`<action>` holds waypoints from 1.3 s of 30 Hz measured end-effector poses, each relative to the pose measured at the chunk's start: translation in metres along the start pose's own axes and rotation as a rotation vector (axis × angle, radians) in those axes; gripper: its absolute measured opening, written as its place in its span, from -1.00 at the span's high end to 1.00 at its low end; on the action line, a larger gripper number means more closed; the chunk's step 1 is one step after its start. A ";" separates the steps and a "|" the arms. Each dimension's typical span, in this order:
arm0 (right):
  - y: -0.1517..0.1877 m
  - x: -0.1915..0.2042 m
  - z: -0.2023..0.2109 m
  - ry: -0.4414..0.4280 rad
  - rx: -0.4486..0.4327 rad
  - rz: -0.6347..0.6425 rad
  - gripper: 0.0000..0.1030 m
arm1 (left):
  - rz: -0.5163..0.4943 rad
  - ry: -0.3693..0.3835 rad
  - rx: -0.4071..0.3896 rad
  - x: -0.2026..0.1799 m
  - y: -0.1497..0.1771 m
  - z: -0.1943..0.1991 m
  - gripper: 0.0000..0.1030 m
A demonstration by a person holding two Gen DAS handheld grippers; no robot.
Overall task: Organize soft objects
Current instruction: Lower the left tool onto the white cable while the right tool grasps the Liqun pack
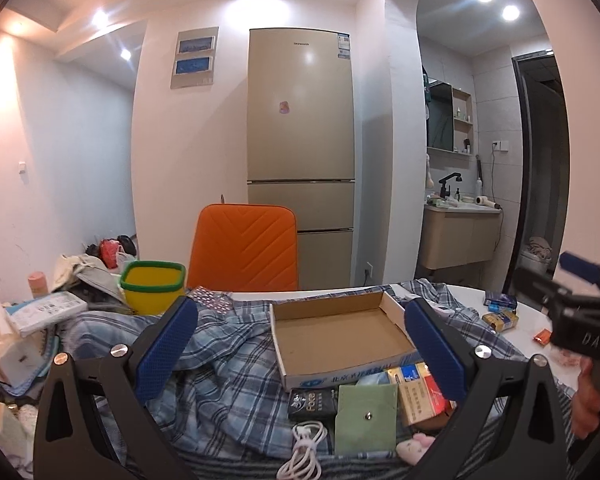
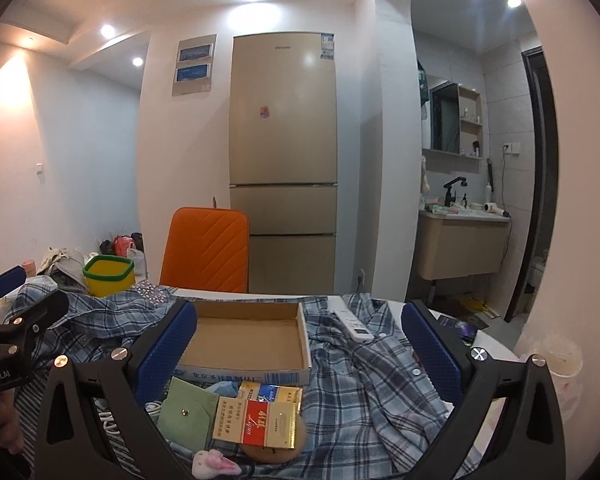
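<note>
Both the left gripper (image 1: 300, 344) and right gripper (image 2: 300, 346) gape wide, empty. The plaid shirt (image 2: 360, 384), filling the lower frame, looks limp and light; pinching a bunched fold should suit.

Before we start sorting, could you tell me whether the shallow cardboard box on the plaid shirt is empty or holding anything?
Empty. The cardboard box lies open-topped on the plaid shirt, and both wrist views show only its bare brown floor.
</note>
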State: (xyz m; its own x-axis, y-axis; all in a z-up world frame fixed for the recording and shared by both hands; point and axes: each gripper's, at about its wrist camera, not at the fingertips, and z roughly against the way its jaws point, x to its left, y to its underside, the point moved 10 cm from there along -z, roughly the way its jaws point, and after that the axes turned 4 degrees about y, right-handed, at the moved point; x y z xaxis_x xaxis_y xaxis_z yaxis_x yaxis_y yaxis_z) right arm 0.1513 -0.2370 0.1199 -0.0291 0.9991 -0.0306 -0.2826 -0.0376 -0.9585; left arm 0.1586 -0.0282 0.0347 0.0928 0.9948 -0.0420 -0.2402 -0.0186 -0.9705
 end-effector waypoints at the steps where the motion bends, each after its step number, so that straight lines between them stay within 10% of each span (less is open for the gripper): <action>1: 0.003 0.004 -0.007 -0.016 0.016 -0.005 -1.00 | 0.001 0.007 0.005 0.000 0.004 -0.005 -1.00; 26: 0.152 0.056 -0.118 -0.058 0.527 0.085 -1.00 | 0.017 -0.008 0.226 0.030 0.081 -0.055 -1.00; 39: 0.168 0.055 -0.122 -0.035 0.581 0.096 -0.78 | 0.026 -0.014 0.296 0.037 0.094 -0.066 -1.00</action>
State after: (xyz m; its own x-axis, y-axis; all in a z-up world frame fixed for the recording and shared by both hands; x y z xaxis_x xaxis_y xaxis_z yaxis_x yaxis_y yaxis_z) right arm 0.2189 -0.1858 -0.0773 -0.1090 0.9899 -0.0905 -0.7561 -0.1417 -0.6389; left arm 0.2031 0.0004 -0.0735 0.0701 0.9957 -0.0607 -0.5139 -0.0161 -0.8577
